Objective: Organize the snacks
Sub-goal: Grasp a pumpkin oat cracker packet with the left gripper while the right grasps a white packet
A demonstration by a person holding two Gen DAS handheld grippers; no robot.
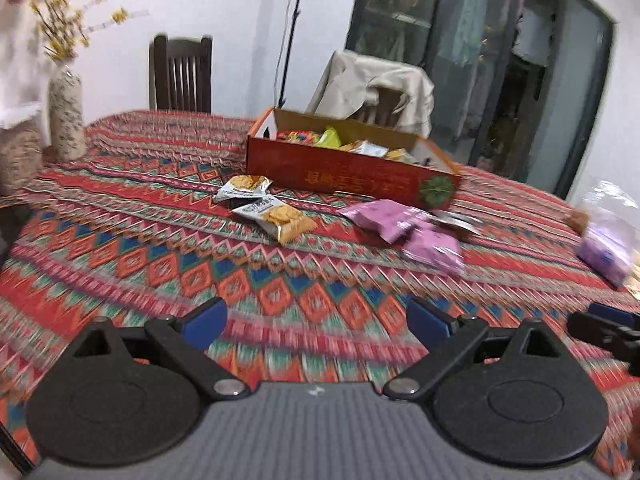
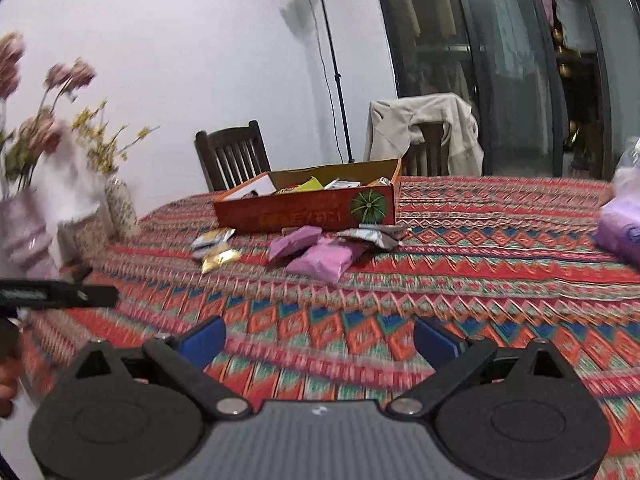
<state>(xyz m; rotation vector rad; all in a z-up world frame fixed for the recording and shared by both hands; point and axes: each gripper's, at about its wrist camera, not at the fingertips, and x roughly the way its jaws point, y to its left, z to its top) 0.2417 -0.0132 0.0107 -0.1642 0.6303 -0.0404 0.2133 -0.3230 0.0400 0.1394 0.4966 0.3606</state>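
Note:
A red cardboard box [image 1: 348,174] [image 2: 304,208] holding several snack packets stands mid-table. In front of it lie two cracker packets [image 1: 276,218] [image 2: 216,250], two pink packets [image 1: 384,218] [image 2: 320,258] and a silver packet [image 2: 370,238]. My left gripper [image 1: 316,320] hovers open and empty above the cloth, well short of the snacks. My right gripper [image 2: 318,338] is open and empty too, nearer the pink packets' side. In the left wrist view the right gripper's fingers [image 1: 600,326] show at the right edge.
A patterned red tablecloth [image 1: 160,248] covers the table. Vases with flowers [image 1: 64,116] [image 2: 120,204] stand at the left. A clear bag with purple contents [image 1: 608,248] [image 2: 624,232] lies at the right. Two chairs [image 2: 232,156], one draped with a beige jacket [image 1: 372,88], stand behind.

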